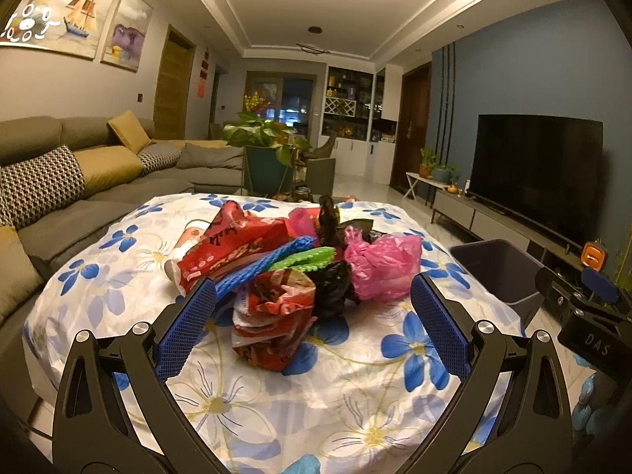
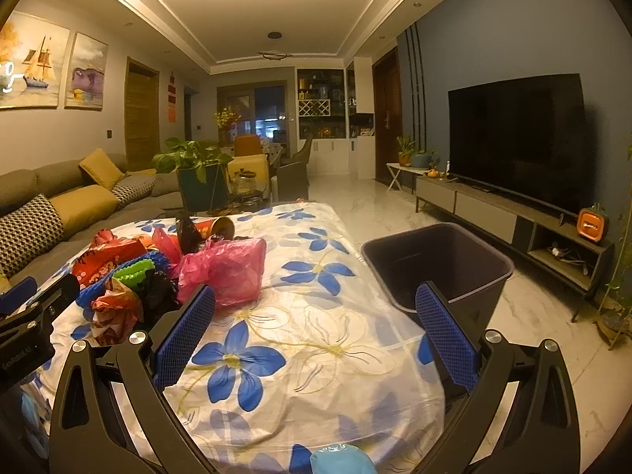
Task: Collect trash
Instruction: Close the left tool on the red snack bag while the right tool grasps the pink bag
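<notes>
A heap of trash lies on the floral cloth (image 1: 355,395) of the table: a crumpled red wrapper (image 1: 272,312) nearest me, a pink plastic bag (image 1: 381,266), a black bag (image 1: 333,284), blue foam netting (image 1: 260,266), green netting (image 1: 304,258) and a large red wrapper (image 1: 233,249). My left gripper (image 1: 314,296) is open, its blue pads flanking the crumpled wrapper without touching it. My right gripper (image 2: 316,304) is open over bare cloth, with the pink bag (image 2: 229,268) to its left. A dark bin (image 2: 438,268) stands off the table's right edge.
A grey sofa (image 1: 79,197) with yellow and patterned cushions runs along the left. A potted plant (image 1: 264,146) stands behind the table. On the right, a TV (image 2: 517,138) sits on a low cabinet (image 2: 493,213). An overturned can (image 2: 221,227) lies behind the heap.
</notes>
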Available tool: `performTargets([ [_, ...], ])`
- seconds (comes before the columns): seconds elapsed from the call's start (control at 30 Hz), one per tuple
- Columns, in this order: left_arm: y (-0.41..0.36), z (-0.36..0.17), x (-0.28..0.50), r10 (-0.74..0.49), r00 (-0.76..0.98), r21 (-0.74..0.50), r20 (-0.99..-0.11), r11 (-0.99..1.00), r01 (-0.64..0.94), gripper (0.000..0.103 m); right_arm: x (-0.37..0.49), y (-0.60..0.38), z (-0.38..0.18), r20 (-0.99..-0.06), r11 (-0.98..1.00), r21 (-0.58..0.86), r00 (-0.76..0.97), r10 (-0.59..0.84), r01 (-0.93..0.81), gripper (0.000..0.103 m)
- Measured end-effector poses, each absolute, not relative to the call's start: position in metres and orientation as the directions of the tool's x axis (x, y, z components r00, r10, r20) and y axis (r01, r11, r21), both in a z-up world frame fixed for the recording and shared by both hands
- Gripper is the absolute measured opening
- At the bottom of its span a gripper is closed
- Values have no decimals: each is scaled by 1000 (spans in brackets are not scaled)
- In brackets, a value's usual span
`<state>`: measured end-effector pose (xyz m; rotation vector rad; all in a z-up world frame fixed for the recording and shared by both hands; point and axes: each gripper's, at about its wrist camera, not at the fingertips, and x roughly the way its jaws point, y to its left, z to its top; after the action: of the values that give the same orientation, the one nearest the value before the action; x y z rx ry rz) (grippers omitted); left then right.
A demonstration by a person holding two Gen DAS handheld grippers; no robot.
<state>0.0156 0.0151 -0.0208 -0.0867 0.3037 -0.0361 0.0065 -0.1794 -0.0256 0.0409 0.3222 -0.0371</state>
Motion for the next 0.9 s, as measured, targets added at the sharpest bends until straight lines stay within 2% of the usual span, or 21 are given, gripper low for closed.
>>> performTargets([
  [0.07, 19, -25, 18, -43, 952, -85, -304, 996, 18, 97, 13, -178, -29, -328, 999, 42, 945, -11, 27, 96],
  [0.13, 25, -30, 23, -45, 948, -89, -316, 996, 18, 95, 19, -178, -32, -339, 999, 47, 941, 2, 15, 91],
  [0.43, 40, -49, 48, -57, 932, -103, -357, 994, 21, 78, 43, -160, -45, -369, 996, 62, 926, 83, -64, 79],
  [0.63, 35, -59, 67, -73, 922, -81, -379, 996, 45, 59, 59, -148, -51, -388, 993, 66, 914, 120, -103, 73],
  [0.7, 33, -63, 72, -81, 917, -74, -390, 996, 56, 47, 63, -146, -52, -393, 991, 72, 909, 135, -116, 71],
  [0.9, 32, -68, 81, -107, 909, -67, -404, 994, 87, 34, 74, -136, -52, -394, 987, 72, 905, 159, -142, 63],
])
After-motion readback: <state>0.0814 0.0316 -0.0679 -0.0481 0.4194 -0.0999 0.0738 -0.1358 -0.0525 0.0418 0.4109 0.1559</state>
